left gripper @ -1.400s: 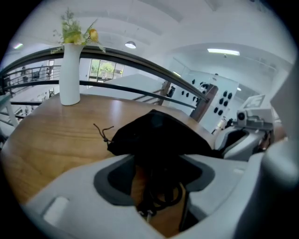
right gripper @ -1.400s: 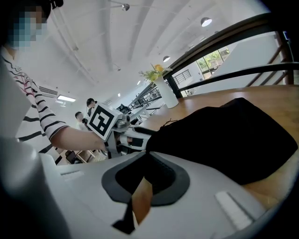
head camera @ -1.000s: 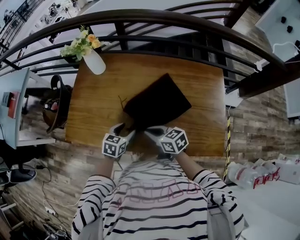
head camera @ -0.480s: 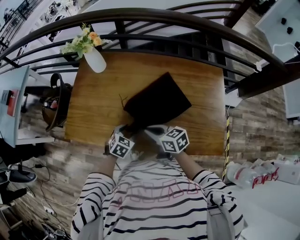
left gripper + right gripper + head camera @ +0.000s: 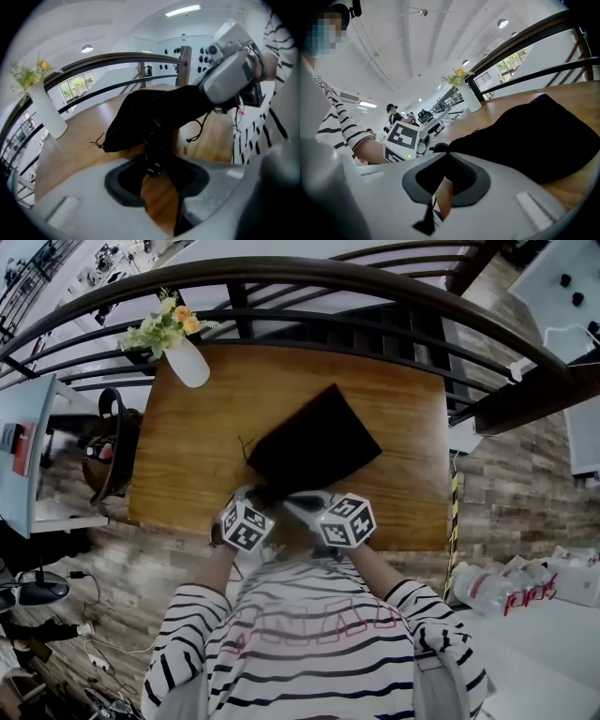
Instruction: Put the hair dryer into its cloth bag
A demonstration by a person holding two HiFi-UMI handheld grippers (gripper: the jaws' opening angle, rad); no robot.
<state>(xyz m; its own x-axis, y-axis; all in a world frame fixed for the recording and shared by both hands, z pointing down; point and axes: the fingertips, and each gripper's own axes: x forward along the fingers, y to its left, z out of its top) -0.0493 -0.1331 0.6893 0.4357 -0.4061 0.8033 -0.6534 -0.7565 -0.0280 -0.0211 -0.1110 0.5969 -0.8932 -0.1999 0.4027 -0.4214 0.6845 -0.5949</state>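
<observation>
**Left gripper** (image 5: 157, 180): the 2 jaws stand part-way apart and have just been closing. The drawstring end (image 5: 153, 168) of the cloth bag (image 5: 317, 442) hangs between the pads, and wood shows through the gap.

**Right gripper** (image 5: 445, 172): the jaws are narrow and pinch the bag's near hem.

Both tools meet at the bag's near corner, just inside the near edge of the table (image 5: 192, 456). The black bag lies diagonally at mid-table and bulges; whether the hair dryer is inside cannot be told. Bare wood lies open on the bag's 2 sides. 1 vase (image 5: 190, 364) stands at the far-left corner, well apart. A railing (image 5: 309, 277) curves beyond the far edge.
</observation>
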